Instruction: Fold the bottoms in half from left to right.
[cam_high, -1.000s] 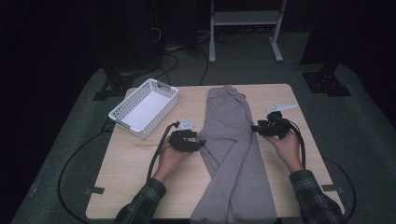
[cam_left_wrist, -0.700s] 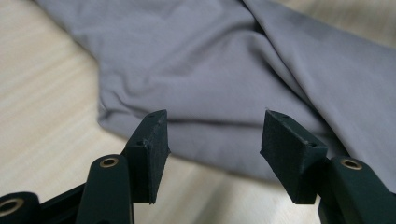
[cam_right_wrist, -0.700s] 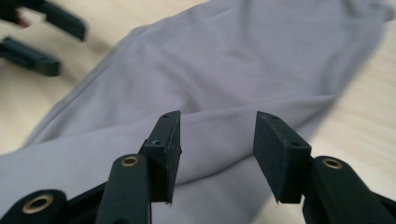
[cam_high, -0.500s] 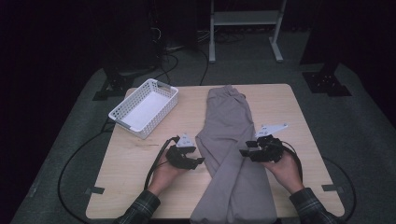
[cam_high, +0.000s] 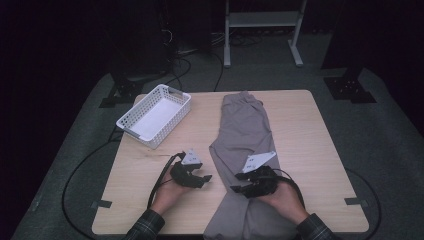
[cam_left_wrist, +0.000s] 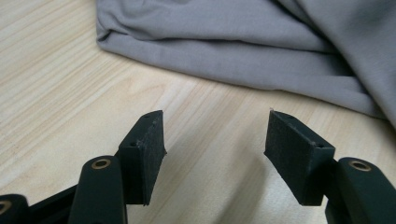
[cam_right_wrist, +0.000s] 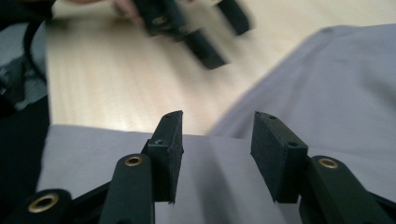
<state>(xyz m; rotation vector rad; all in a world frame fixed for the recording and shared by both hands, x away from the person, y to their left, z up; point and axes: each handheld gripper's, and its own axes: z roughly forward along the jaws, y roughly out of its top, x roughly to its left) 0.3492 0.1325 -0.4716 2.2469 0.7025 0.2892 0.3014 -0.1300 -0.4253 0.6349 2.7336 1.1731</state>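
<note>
Left claw (cam_high: 206, 178): I hold it low over the bare light wooden counter (cam_high: 310, 130), jaws parted, nothing between the pads. The jaws have just been opening further. In the left gripper view the pads frame plain wood grain; the folded edge of the grey fabric trousers (cam_left_wrist: 261, 51) lies just beyond the tips, apart from them, running across the upper part of that view. In the high view this claw sits just beside the trousers' left edge, pointing toward it.

Right claw (cam_high: 239, 189): I hold it over the lower part of the trousers (cam_high: 243, 135), jaws moderately parted and just now narrowing slightly; no cloth is pinched between the pads. In the right gripper view grey cloth (cam_right_wrist: 327, 93) lies under and ahead of both pads, with a wedge of bare counter past the tips, and the left claw (cam_right_wrist: 219, 32) shows blurred farther off. Whether the pad tips touch the cloth I cannot tell.

Trousers: laid lengthwise down the middle of the counter, waistband toward the far edge, legs running toward me and hanging over the near edge. My two claws face each other across the lower leg section, left one off the cloth, right one above it.

White plastic lattice basket (cam_high: 129, 121): at the far left corner of the counter, well apart from both claws.
</note>
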